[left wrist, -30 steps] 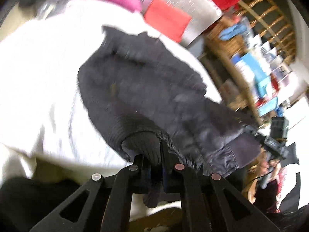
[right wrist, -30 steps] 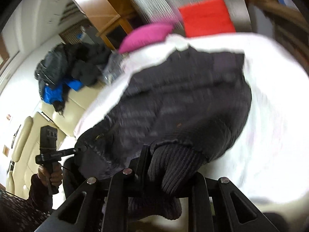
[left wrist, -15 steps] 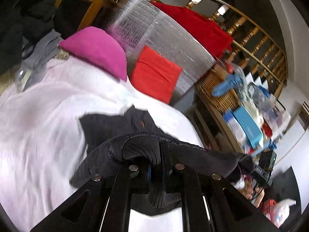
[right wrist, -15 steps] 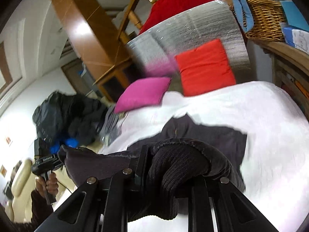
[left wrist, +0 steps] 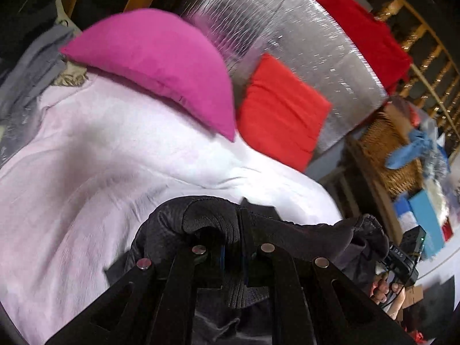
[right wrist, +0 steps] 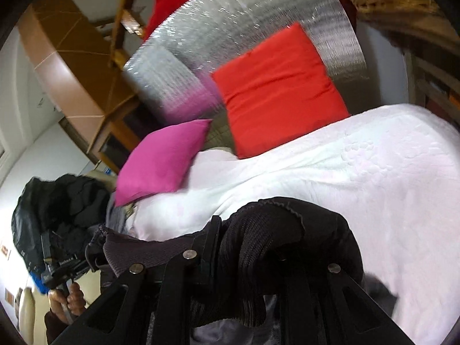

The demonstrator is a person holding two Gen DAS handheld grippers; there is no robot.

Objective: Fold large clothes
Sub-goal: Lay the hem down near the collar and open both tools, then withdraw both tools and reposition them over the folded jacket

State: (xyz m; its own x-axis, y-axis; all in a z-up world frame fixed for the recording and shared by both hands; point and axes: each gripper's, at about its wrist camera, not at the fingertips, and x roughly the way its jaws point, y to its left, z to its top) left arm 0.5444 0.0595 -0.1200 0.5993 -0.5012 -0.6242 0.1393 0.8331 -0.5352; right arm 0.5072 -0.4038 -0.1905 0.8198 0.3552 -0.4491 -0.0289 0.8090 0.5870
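Fold step: your left hand-held gripper (left wrist: 240,230) and right hand-held gripper (right wrist: 244,244) each pinch the dark padded jacket's (left wrist: 302,235) ribbed hem above the white bed (left wrist: 115,158); next, lay it flat.

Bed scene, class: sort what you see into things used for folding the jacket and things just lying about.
Used for the job:
dark jacket
left gripper, shut on its ribbed cuff
right gripper, shut on the other cuff
white bedcover

Lying about:
pink cushion
red cushion
silver mat
wicker basket
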